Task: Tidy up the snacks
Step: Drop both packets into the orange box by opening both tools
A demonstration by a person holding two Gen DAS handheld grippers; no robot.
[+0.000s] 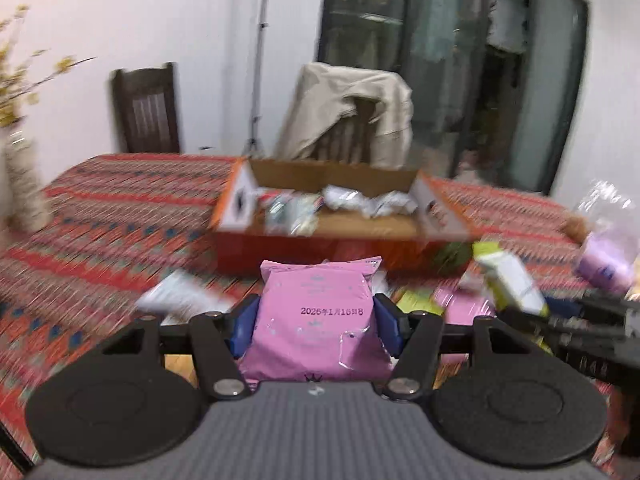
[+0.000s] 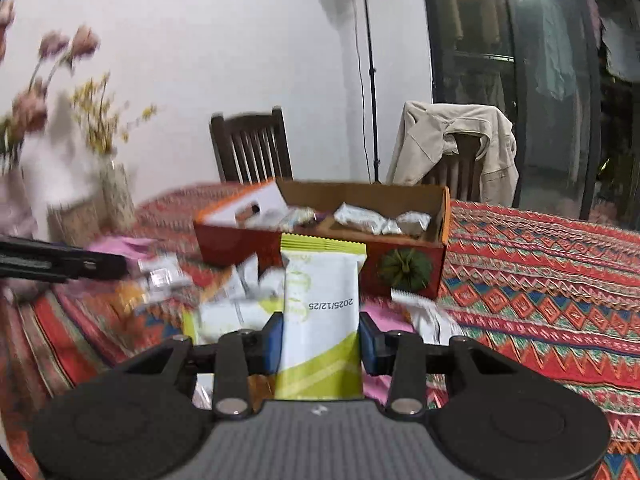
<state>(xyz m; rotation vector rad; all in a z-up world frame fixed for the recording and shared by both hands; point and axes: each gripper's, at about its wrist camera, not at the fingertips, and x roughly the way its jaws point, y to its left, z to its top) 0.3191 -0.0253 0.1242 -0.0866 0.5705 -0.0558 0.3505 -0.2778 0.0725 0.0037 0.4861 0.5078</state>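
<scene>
Patterned tablecloth [image 2: 540, 280], both packets [image 1: 316, 316] gripped

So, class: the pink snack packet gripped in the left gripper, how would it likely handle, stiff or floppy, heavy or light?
The pink packet looks puffed and creased where the left gripper pinches it, so it is probably soft and yielding. It stands upright unsupported, which suggests it is light. Its glossy film may be slippery.

The pink packet [image 1: 316, 320] reads "2026年1月16日8"; the white-and-green packet [image 2: 322, 312] reads "2025/12/25", upside down.
</scene>
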